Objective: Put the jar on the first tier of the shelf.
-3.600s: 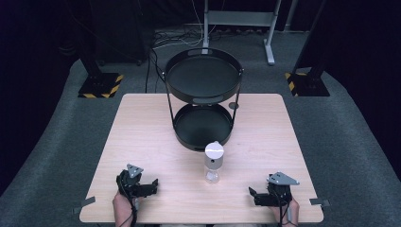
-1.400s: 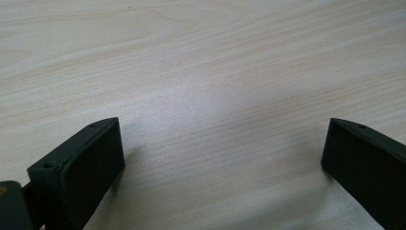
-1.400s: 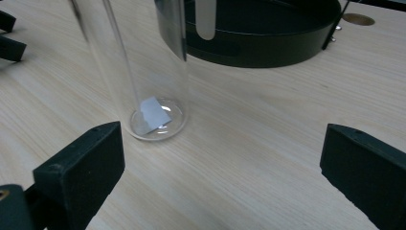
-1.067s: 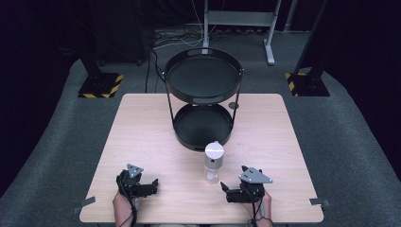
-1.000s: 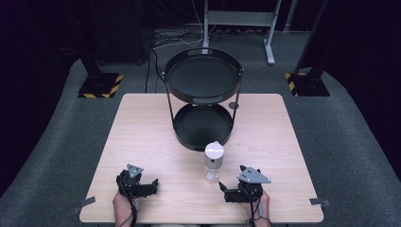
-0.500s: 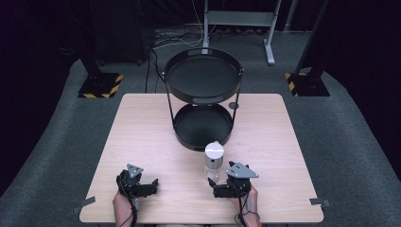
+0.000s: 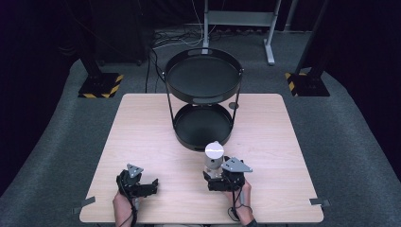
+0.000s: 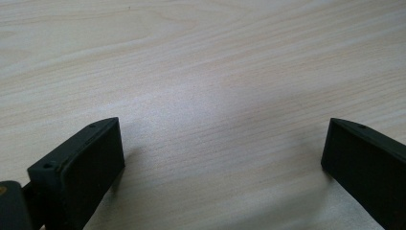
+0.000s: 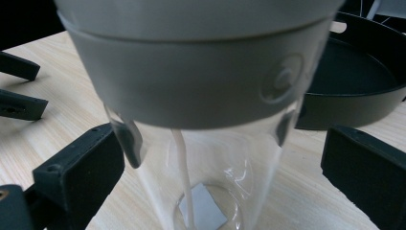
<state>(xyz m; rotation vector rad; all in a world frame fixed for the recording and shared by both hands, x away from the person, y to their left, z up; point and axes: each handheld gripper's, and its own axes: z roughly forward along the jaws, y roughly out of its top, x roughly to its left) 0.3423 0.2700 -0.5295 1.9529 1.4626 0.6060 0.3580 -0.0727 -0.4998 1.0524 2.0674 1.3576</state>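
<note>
Right claw stands wide, its two jaws either side of the bottle and touching neither wall as far as the right gripper view shows; the clear body sits between them, with the grey cap looming above and what looks like a thin straw running down inside, though the close view makes that hard to be sure of. Beyond the bottle lies the lower tray of the black two-tier stand, just past it on the desk. Left claw rests well off to the side, also wide, with bare wood between its jaws in its own view. The step in hand seems to be the approach for a grasp: the right claw is lined up but not closed. Next it likely needs to ease a little further in so the pads meet the clear body below the cap, then close evenly, since a tall, narrow bottle may tip if one jaw touches first.
</note>
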